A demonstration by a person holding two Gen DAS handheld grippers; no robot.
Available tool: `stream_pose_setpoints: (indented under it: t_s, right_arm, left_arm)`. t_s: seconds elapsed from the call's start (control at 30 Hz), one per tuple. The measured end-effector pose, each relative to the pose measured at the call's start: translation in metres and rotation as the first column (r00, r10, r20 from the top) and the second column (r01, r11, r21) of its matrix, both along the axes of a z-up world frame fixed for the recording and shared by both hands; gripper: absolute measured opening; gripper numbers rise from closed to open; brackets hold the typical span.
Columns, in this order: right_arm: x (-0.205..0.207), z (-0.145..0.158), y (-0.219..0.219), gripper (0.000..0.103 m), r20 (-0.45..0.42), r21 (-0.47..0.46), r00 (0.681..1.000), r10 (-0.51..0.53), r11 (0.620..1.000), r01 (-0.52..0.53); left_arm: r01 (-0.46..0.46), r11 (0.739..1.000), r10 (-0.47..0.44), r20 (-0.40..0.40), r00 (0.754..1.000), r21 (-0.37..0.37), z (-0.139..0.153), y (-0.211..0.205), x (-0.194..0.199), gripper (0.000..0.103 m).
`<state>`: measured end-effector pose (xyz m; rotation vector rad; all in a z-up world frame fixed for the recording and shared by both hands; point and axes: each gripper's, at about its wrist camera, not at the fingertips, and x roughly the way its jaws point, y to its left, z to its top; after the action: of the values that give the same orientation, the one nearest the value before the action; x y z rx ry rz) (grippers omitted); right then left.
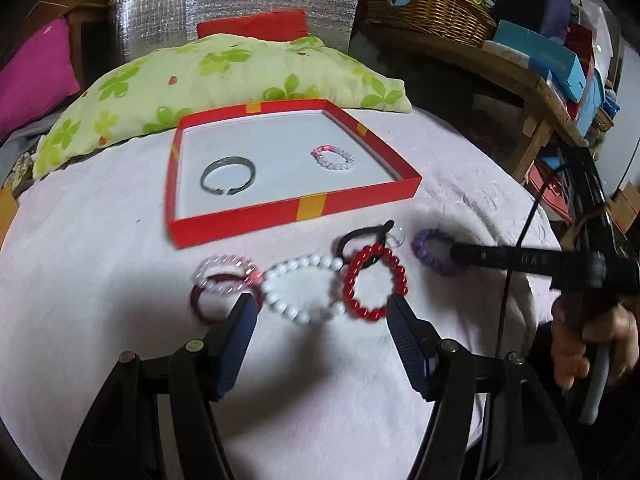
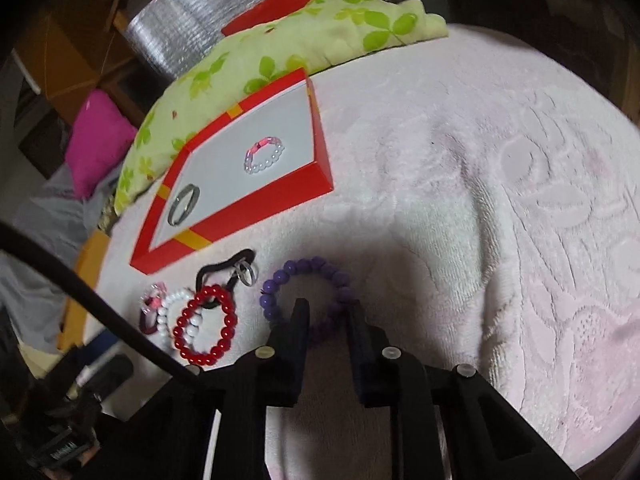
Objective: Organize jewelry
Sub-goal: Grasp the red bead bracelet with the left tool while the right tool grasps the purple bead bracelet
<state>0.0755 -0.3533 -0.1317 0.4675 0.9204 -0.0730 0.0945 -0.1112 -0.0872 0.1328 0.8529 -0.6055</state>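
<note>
A red box lid point(image 1: 304, 210) point(image 2: 256, 204) holds a grey metal bangle point(image 1: 228, 175) point(image 2: 183, 204) and a pale pink bead bracelet point(image 1: 334, 157) point(image 2: 264, 155). In front of it lie a clear pink bracelet point(image 1: 224, 274), a white bead bracelet point(image 1: 304, 290) point(image 2: 172, 312), a red bead bracelet point(image 1: 374, 282) point(image 2: 206, 326), a black band point(image 1: 360, 238) point(image 2: 224, 268) and a purple bead bracelet point(image 1: 432, 250) point(image 2: 308, 296). My left gripper point(image 1: 322, 308) is open just before the white and red bracelets. My right gripper point(image 2: 328, 308) point(image 1: 460, 254) is open, its fingers straddling the purple bracelet's near side.
A green flowered pillow point(image 1: 224, 76) point(image 2: 304, 40) lies behind the box. A pink cushion point(image 1: 32, 76) sits far left. A wicker basket point(image 1: 432, 4) and boxes on a wooden shelf point(image 1: 540, 92) stand at the right. A pale pink towel point(image 2: 500, 200) covers the surface.
</note>
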Motion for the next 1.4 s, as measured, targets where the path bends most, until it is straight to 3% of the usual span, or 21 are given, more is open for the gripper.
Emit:
stream_pose_setpoints:
  t_s: [0.17, 0.3, 0.43, 0.6, 0.8, 0.83, 1.03, 1.4]
  right_arm:
    - [0.001, -0.001, -0.002, 0.019, -0.001, -0.005, 1.000, -0.011, 1.000, 0.011]
    - [0.002, -0.004, -0.007, 0.019, -0.005, 0.026, 1.000, -0.030, 0.999, 0.030]
    - [0.002, -0.004, -0.007, 0.019, -0.003, 0.025, 1.000, -0.030, 0.999, 0.030]
    - [0.004, -0.006, -0.007, 0.019, -0.005, 0.021, 1.000, -0.030, 0.999, 0.030]
    - [0.008, -0.002, 0.003, 0.017, 0.017, -0.044, 1.000, 0.006, 0.999, -0.005]
    - [0.008, -0.001, 0.004, 0.011, 0.024, -0.049, 1.000, 0.010, 0.999, -0.009]
    - [0.002, 0.007, 0.008, 0.011, 0.081, -0.062, 0.996, 0.032, 0.998, -0.027]
    - [-0.002, -0.002, 0.002, 0.011, 0.047, -0.070, 0.999, 0.010, 0.997, -0.006]
  left_arm:
    - [0.032, 0.999, -0.031, -0.046, 0.998, 0.033, -0.012, -0.023, 0.015, 0.063]
    - [0.085, 0.995, -0.079, -0.106, 0.991, 0.058, -0.026, -0.037, 0.023, 0.035]
    - [0.125, 0.991, -0.119, -0.117, 0.986, 0.046, -0.030, -0.045, 0.022, 0.032]
    - [0.164, 0.986, -0.160, -0.117, 0.980, 0.023, -0.033, -0.048, 0.020, 0.013]
    - [0.140, 0.990, -0.141, -0.111, 0.984, -0.012, -0.032, -0.037, 0.019, 0.009]
    - [0.136, 0.991, -0.137, -0.106, 0.985, -0.018, -0.031, -0.034, 0.018, 0.009]
    - [0.151, 0.988, -0.153, -0.070, 0.986, -0.028, -0.024, -0.030, 0.012, 0.009]
    - [0.143, 0.989, -0.144, -0.049, 0.988, -0.024, -0.021, -0.027, 0.010, 0.009]
